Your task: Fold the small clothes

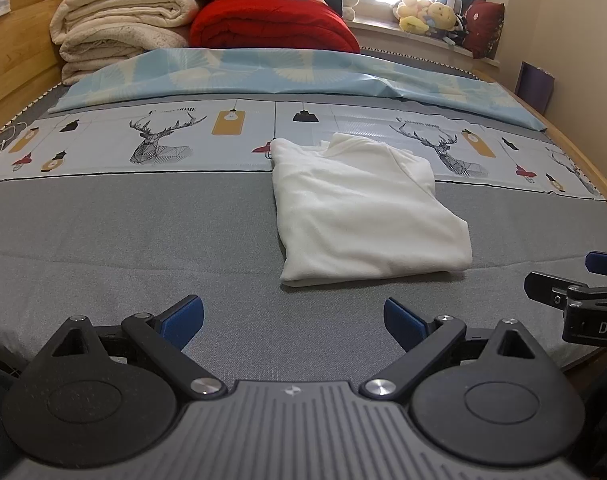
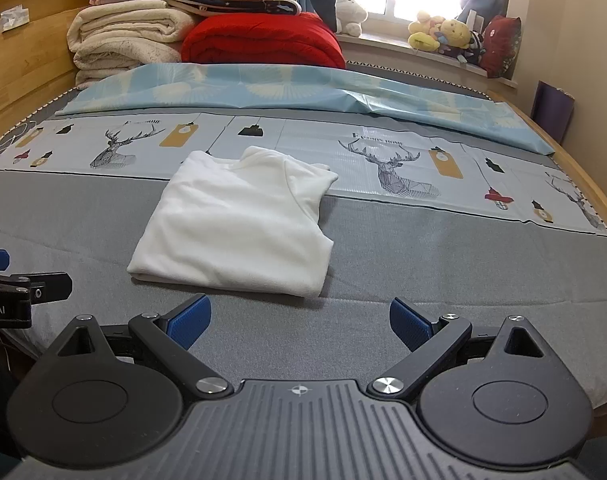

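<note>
Both tongs empty, shirt lies folded ahead

Both tongs hang spread wide over the grey part of the bed (image 1: pixel 103 220), and neither holds or touches anything. From the left wrist view I see my left tongs (image 1: pixel 294 322) just short of the near hem of the shirt (image 1: pixel 363 216), with the right tongs (image 1: pixel 575 280) poking in at the edge beside them. From the right wrist view the right tongs (image 2: pixel 299 322) sit just short of the same hem.

I judge the shirt already folded into a tidy rectangle: sleeves tucked in, collar at the far end, that far end resting on the deer-print sheet (image 1: pixel 163 140). If one more fold is wanted, I would bring both tongs down on the two near corners, pinch every layer at once, lift low and carry the hem toward the collar, so the tucked sleeves do not slip out. Pinching only the top layer would undo the stack. If it counts as done, I leave it alone.
</note>
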A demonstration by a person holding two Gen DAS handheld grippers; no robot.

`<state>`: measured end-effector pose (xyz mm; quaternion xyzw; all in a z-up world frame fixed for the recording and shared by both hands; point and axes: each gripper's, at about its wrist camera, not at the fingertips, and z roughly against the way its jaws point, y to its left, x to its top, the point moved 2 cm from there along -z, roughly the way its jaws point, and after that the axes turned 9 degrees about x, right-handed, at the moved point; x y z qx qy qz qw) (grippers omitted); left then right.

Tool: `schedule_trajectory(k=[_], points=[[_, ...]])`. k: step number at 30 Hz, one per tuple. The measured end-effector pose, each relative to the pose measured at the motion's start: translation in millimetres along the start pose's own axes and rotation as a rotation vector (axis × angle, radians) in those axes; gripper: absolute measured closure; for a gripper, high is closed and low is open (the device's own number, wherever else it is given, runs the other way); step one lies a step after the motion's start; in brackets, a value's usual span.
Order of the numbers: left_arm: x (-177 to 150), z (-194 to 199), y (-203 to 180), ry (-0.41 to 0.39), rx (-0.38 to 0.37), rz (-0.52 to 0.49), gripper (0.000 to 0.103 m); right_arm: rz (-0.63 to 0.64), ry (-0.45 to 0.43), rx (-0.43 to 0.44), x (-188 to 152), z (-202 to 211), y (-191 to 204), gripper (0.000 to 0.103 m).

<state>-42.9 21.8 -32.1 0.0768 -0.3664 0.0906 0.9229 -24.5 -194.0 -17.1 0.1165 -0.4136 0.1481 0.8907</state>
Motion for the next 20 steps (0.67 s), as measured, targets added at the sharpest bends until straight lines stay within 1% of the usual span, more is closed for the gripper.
schedule_trajectory(k=[20], points=[[1.6, 1.1, -0.6, -0.005, -0.008, -0.008, 0.005, 0.011, 0.003, 0.005, -3.4, 1.0, -3.2, 0.007]])
